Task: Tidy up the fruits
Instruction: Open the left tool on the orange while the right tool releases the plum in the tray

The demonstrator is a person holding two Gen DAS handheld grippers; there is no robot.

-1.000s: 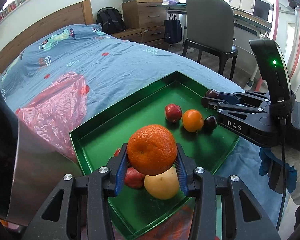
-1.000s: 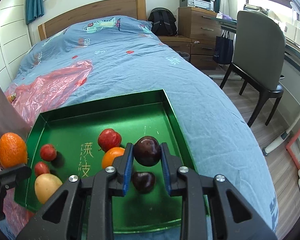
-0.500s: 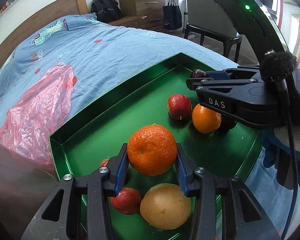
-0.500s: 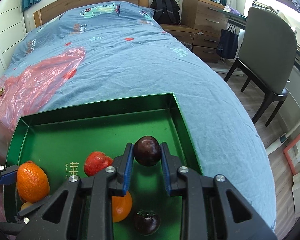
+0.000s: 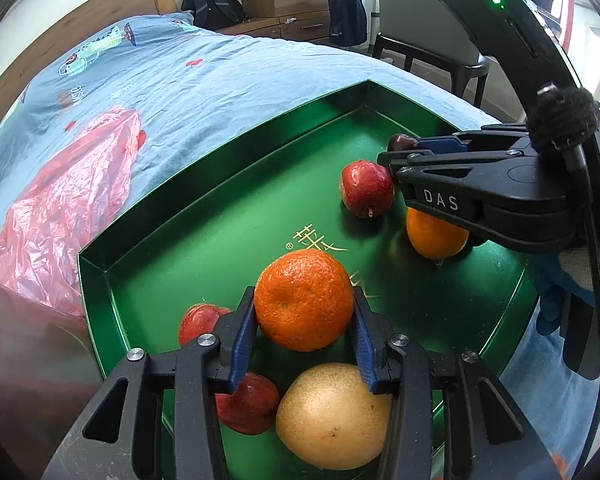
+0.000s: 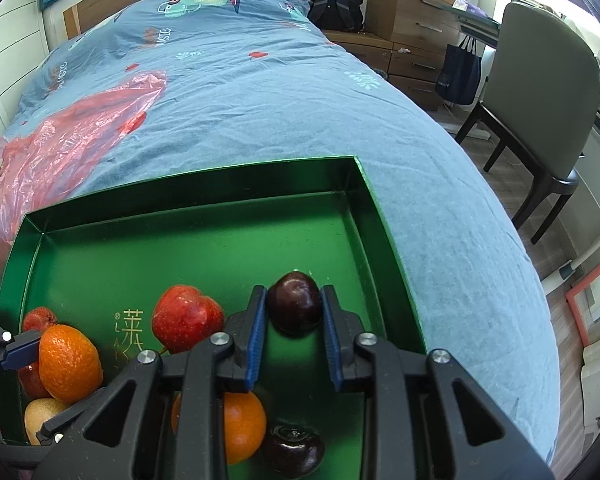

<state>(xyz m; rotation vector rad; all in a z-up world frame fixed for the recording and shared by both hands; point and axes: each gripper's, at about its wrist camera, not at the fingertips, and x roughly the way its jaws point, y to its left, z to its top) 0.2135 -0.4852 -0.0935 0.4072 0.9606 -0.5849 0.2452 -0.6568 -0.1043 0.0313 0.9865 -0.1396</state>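
A green tray (image 5: 228, 168) lies on the bed. My left gripper (image 5: 303, 320) is shut on a mandarin (image 5: 303, 300) low over the tray's near left part, above a yellow pear (image 5: 332, 416) and small red fruits (image 5: 246, 404). My right gripper (image 6: 294, 312) is shut on a dark plum (image 6: 295, 307) just over the tray floor (image 6: 204, 248) near its right wall. A red apple (image 6: 186, 318), an orange (image 6: 242, 428) and a second dark plum (image 6: 294, 448) lie under and beside it. The right gripper also shows in the left wrist view (image 5: 404, 148).
A red plastic bag (image 5: 56, 200) lies on the blue bedspread (image 6: 260, 92) left of the tray. A grey chair (image 6: 540, 92), wooden drawers (image 6: 416, 28) and a black backpack (image 6: 332, 0) stand beyond the bed's right side.
Both grippers have moved forward and lower over the tray, each still holding its fruit. The plum now sits close to the tray floor.
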